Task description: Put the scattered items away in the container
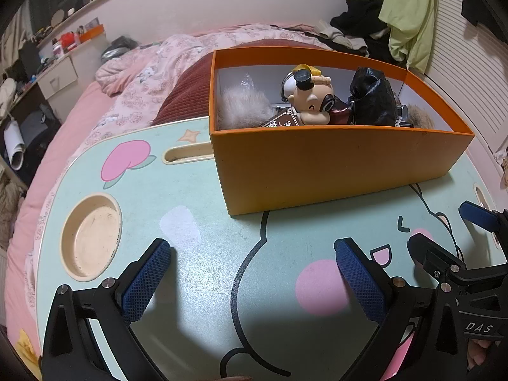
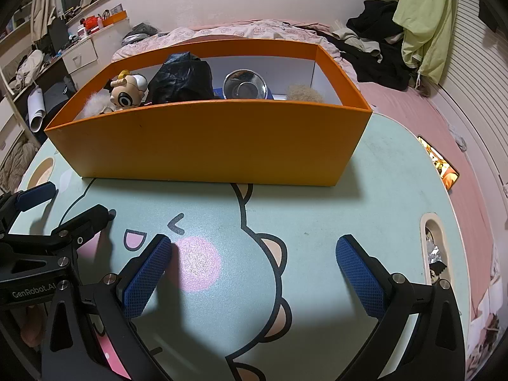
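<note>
Right wrist: orange box (image 2: pixel 206 146) lies crosswise (both claws wide open, empty).

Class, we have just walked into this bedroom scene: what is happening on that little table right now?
A person holds two grippers low over a cartoon-printed lap table set on a bed. The left gripper and right gripper both have their jaws spread wide and hold nothing. The orange box already contains a toy figure, a crumpled black bag, a shiny metal cup and fluffy pieces. No loose items show on the tabletop.
</note>
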`<state>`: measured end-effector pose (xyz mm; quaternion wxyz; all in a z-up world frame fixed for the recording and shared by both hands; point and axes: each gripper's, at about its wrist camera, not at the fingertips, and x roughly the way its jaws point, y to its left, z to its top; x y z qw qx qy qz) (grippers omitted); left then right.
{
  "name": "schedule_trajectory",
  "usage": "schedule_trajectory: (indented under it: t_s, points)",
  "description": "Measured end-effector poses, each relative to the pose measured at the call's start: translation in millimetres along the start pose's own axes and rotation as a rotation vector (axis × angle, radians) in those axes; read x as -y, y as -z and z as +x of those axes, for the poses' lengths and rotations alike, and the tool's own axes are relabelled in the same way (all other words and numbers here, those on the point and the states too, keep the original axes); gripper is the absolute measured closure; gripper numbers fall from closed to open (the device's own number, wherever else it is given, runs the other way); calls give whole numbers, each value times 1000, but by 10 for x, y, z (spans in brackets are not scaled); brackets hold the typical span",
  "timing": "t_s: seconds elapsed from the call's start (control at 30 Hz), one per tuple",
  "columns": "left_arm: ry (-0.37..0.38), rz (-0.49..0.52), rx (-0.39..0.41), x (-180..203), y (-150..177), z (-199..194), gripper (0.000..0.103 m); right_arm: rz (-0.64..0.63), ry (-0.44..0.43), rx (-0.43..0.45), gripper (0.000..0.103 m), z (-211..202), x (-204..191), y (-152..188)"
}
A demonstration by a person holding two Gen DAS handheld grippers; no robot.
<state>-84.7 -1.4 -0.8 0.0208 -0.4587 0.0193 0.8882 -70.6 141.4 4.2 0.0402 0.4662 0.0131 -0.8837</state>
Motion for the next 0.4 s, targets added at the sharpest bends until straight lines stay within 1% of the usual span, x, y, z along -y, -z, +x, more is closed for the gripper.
schedule_trajectory:
  t_s: [0.4]
  points:
    - [0, 0, 0, -2, -3, 1, 0, 0, 0, 0, 0, 9, -2, 0]
